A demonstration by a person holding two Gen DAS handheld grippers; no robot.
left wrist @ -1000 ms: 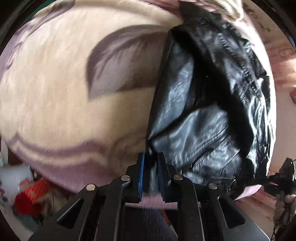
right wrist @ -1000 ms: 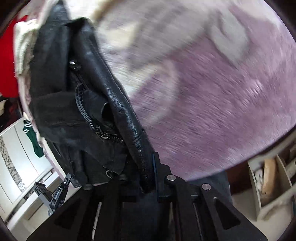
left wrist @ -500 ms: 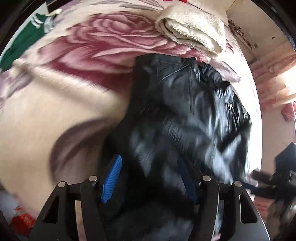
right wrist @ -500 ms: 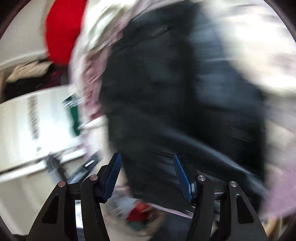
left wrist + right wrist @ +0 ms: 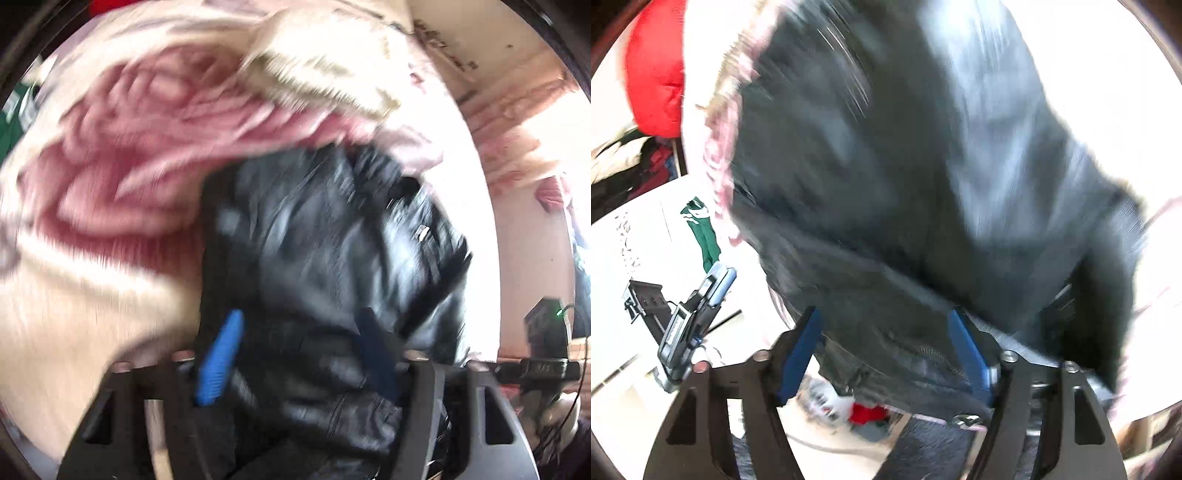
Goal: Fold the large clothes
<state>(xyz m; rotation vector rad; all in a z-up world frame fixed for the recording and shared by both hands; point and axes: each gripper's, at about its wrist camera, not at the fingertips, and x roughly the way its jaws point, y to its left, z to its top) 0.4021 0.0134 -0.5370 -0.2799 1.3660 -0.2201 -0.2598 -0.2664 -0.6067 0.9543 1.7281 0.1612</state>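
Observation:
A black leather jacket [image 5: 332, 243] lies folded on the floral bedspread [image 5: 103, 177]; it also fills most of the right wrist view as the same jacket [image 5: 905, 166]. Both views are blurred by motion. My left gripper [image 5: 299, 350] hangs over the jacket's near edge, its jaws opening wide, and its blue pads [image 5: 219, 362] press on nothing. My right gripper [image 5: 886, 350] hovers over the jacket's lower hem, jaws opening too, with leather behind the gap but not pinched.
A folded cream blanket [image 5: 325, 74] rests on the bed beyond the jacket. A red cushion [image 5: 653, 74] sits at the bed's far end. A green garment [image 5: 703, 229] hangs on white furniture, and a phone on a stand [image 5: 694, 314] is beside the bed.
Both grippers were shut on the jacket's edge a second ago. They have let go and spread wide, and both have swung across the bed so the jacket now lies under them.

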